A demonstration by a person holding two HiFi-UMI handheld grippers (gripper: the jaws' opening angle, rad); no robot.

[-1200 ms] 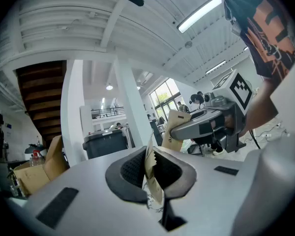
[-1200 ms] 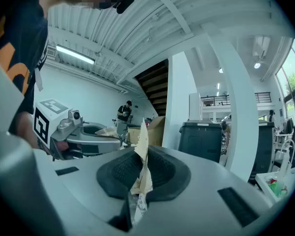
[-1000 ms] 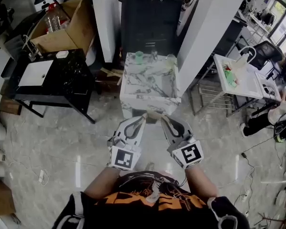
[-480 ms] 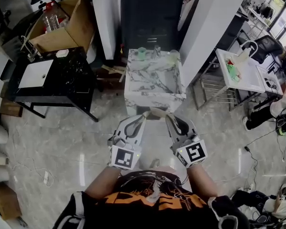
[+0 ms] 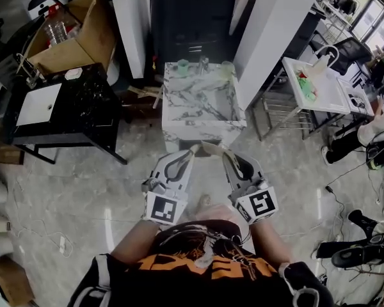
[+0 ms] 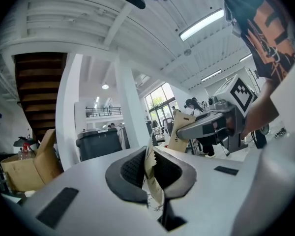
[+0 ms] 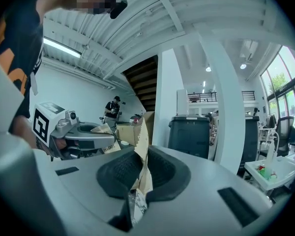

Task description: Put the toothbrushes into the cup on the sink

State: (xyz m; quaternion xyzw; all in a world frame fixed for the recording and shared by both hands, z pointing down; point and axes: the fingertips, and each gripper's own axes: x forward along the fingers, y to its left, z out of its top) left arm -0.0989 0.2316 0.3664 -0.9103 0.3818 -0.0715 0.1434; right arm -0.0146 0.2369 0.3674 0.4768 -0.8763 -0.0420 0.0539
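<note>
A tan paper toothbrush pack spans between my two grippers at waist height, in front of the marble sink. My left gripper is shut on one serrated end of the pack. My right gripper is shut on the other end. Each gripper view shows the other gripper beside it, the right gripper and the left gripper. A green cup and a clear cup stand on the sink's back rim, either side of the faucet. No toothbrush itself is visible.
A black table with a white basin stands at the left, with a cardboard box behind it. A black cabinet and white pillars back the sink. A white table stands at the right, above cables and shoes on the floor.
Both grippers keep the same grip on the pack. The head view has shifted a little, so the sink sits slightly higher and further left in it.
</note>
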